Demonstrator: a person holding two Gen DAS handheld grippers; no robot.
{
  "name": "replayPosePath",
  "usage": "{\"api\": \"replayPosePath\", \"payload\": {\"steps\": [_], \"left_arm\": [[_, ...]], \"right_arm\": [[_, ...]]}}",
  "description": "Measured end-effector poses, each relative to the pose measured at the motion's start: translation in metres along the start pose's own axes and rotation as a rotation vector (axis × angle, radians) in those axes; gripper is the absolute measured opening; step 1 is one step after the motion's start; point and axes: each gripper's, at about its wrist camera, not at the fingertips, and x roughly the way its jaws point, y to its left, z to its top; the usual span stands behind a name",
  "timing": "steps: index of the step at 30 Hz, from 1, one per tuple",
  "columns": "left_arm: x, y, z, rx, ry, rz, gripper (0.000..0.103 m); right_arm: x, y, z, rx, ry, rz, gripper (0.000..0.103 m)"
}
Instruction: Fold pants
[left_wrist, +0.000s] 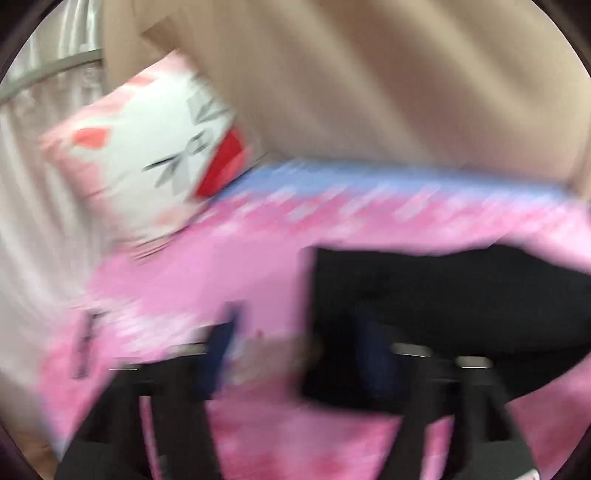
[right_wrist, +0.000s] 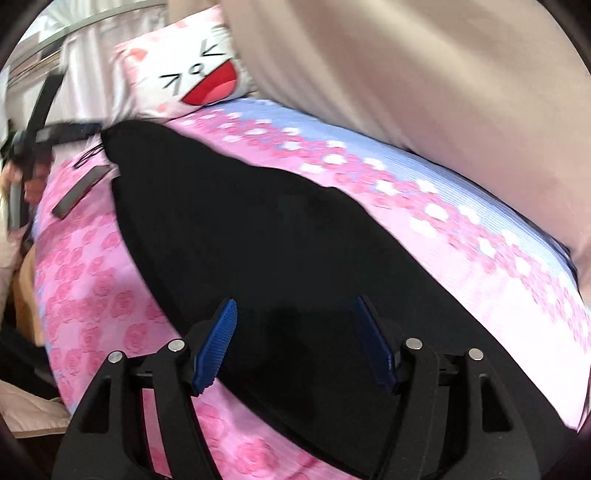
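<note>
One pair of black pants (right_wrist: 258, 236) lies on your bed (right_wrist: 85, 295), beside one pillow (right_wrist: 192, 74). Your right gripper (right_wrist: 293, 325) hovers over it, jaws spread. Your left gripper (left_wrist: 295, 350) is blurred, jaws apparently spread too.

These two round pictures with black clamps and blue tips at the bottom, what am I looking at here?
There is no robot. A person holds a hand-held grasping tool in each hand, and a fisheye camera on each looks forward along its two fingers; hence the round, bent view.

The sharper picture comes from the right tool. Its blue pads stand apart, over black pants spread on a pink flowered bedsheet. A cat-face pillow lies at the far end. The left tool shows there too, near the pants' far edge.

The blurred picture comes from the left tool; its fingers look apart, with nothing clearly held. A dark flat object lies on the sheet; I cannot tell what it is.
</note>
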Motion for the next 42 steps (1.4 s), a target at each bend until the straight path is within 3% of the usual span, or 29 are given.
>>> {"api": "replayPosePath", "payload": {"steps": [2, 3, 5, 9, 11, 12, 13, 16, 18, 22, 24, 29, 30, 32, 33, 34, 36, 38, 39, 41, 42], "left_arm": [[0.018, 0.007, -0.029, 0.021, 0.109, 0.125, 0.077], [0.019, 0.012, -0.044, 0.023, 0.132, 0.244, 0.077], [0.009, 0.022, -0.058, -0.029, 0.134, 0.300, 0.077], [-0.040, 0.016, -0.050, -0.150, 0.047, 0.200, 0.077], [-0.057, -0.006, -0.032, -0.141, -0.015, 0.108, 0.077], [-0.057, -0.024, -0.023, -0.099, -0.025, 0.089, 0.083], [-0.049, -0.037, -0.018, -0.052, -0.016, 0.111, 0.087], [-0.018, -0.054, -0.024, 0.107, 0.042, 0.270, 0.086], [-0.015, -0.044, -0.035, 0.131, 0.071, 0.296, 0.086], [-0.006, -0.028, -0.056, 0.233, 0.070, 0.339, 0.086], [-0.001, -0.028, -0.061, 0.268, 0.059, 0.304, 0.086], [0.014, -0.044, -0.061, 0.363, 0.029, 0.121, 0.086], [0.017, -0.047, -0.062, 0.399, 0.020, 0.097, 0.083], [0.020, -0.050, -0.062, 0.451, -0.009, 0.054, 0.054], [0.021, -0.049, -0.059, 0.453, -0.008, 0.001, 0.027], [0.023, -0.048, -0.054, 0.445, 0.002, -0.024, 0.012], [0.032, -0.044, -0.046, 0.455, 0.008, -0.023, 0.007], [0.044, -0.038, -0.044, 0.519, 0.016, 0.058, 0.001], [0.048, -0.033, -0.042, 0.526, 0.021, 0.115, 0.001], [0.065, 0.003, -0.032, 0.454, 0.056, 0.314, 0.001], [0.068, 0.015, -0.030, 0.418, 0.073, 0.358, 0.002]], "right_arm": [[-0.002, -0.013, -0.010, 0.031, 0.007, -0.022, 0.068], [-0.003, -0.017, -0.013, 0.040, 0.009, -0.028, 0.068], [-0.003, -0.029, -0.019, 0.076, 0.017, -0.030, 0.068], [-0.001, -0.044, -0.027, 0.141, 0.016, -0.014, 0.068], [0.000, -0.047, -0.030, 0.173, 0.012, -0.003, 0.068], [0.000, -0.048, -0.031, 0.183, 0.012, 0.000, 0.068], [0.000, -0.047, -0.032, 0.190, 0.011, -0.002, 0.068], [-0.008, -0.045, -0.038, 0.190, 0.000, -0.009, 0.071], [-0.016, -0.047, -0.044, 0.188, -0.008, -0.034, 0.079], [-0.021, -0.057, -0.050, 0.206, -0.004, -0.062, 0.080], [-0.017, -0.059, -0.048, 0.216, 0.004, -0.056, 0.080], [-0.013, -0.055, -0.043, 0.227, 0.001, -0.057, 0.080], [-0.013, -0.053, -0.043, 0.225, 0.003, -0.057, 0.080], [-0.014, -0.051, -0.043, 0.219, 0.007, -0.067, 0.080], [-0.014, -0.051, -0.043, 0.217, 0.010, -0.071, 0.080], [-0.014, -0.051, -0.042, 0.217, 0.012, -0.080, 0.080], [-0.013, -0.053, -0.040, 0.222, 0.016, -0.087, 0.080], [-0.013, -0.054, -0.038, 0.227, 0.011, -0.090, 0.080], [-0.014, -0.055, -0.037, 0.229, 0.008, -0.091, 0.080], [-0.017, -0.055, -0.035, 0.231, -0.002, -0.092, 0.080], [-0.017, -0.055, -0.035, 0.230, -0.005, -0.093, 0.080]]}}
